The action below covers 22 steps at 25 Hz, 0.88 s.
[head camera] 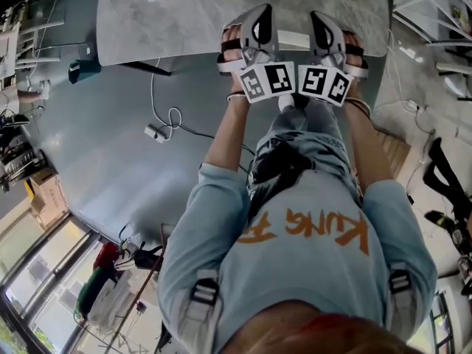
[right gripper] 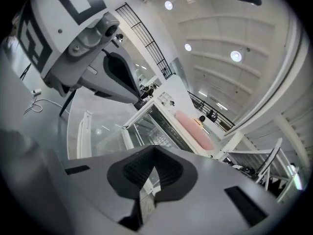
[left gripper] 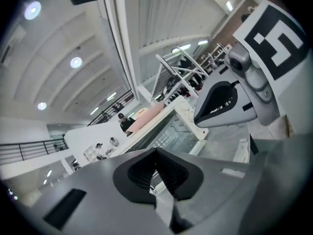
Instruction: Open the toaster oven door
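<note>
Left tongs (head camera: 259, 21): clenched, tips meeting with nothing between them; held up over the near edge of the desk (head camera: 169, 13).
Right tongs (head camera: 324, 24): also clenched and empty, just beside the left pair.
Toaster oven (right gripper: 146, 126): a white box with a glass front, standing on the desk ahead of both tongs and well apart from them; the door looks closed.
Task stage: not begun, by my reading; neither pair is near the door.
How the door will handle: likely a stiff, hinged glass panel in a light frame that swings down from its top edge. The glass is smooth and fragile, so it is no place to grip.
Where to take hold: probably a handle bar along the door's upper edge, though it is too small here to make out. The tongs must be released before they can close round it.
Oven body: perhaps light enough to slide on the smooth desk under a sharp pull.
Inside the oven: a wire rack seems to show through the glass; whether anything lies on it I cannot tell.
On top: a pink thing (right gripper: 193, 126) lies along the oven's top, as far as I can tell.
</note>
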Tool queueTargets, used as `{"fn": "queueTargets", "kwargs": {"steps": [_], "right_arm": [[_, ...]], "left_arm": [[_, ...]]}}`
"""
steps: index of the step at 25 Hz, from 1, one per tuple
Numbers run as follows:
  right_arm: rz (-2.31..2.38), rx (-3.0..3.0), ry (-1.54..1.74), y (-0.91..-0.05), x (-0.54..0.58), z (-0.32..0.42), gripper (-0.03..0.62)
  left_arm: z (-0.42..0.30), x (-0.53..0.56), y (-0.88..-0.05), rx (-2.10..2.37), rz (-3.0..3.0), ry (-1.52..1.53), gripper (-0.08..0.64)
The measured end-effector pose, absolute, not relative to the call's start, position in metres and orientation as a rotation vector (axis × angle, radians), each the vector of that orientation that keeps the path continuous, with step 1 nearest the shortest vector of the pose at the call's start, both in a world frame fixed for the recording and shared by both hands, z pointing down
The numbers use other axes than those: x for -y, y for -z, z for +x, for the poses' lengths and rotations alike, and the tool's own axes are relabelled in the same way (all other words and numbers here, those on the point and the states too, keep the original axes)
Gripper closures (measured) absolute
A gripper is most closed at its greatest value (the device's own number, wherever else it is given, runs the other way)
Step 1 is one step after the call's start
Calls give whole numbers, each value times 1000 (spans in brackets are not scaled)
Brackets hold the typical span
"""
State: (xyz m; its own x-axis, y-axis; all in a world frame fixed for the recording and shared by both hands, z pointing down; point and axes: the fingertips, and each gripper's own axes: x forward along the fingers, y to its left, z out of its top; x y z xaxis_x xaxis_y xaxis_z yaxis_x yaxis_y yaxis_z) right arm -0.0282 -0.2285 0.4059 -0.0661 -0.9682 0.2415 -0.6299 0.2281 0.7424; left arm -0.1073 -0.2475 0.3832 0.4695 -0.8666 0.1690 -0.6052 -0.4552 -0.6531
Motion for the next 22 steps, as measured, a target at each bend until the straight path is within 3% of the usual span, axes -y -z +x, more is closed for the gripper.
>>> {"fn": "queueTargets", "kwargs": {"steps": [12,18,22], "right_arm": [[1844,2096,227,-303,267,-5,595],[1919,2136,280,-259,283,-5,595],[2046,2256,136,-239,291,4,597]], "left_arm": [[-112,281,-270,-1514,-2331,291,557],[-116,298,-231,-1701,-2465,30,557],[-116,303,-224,-1752,-2523,-27,557]]}}
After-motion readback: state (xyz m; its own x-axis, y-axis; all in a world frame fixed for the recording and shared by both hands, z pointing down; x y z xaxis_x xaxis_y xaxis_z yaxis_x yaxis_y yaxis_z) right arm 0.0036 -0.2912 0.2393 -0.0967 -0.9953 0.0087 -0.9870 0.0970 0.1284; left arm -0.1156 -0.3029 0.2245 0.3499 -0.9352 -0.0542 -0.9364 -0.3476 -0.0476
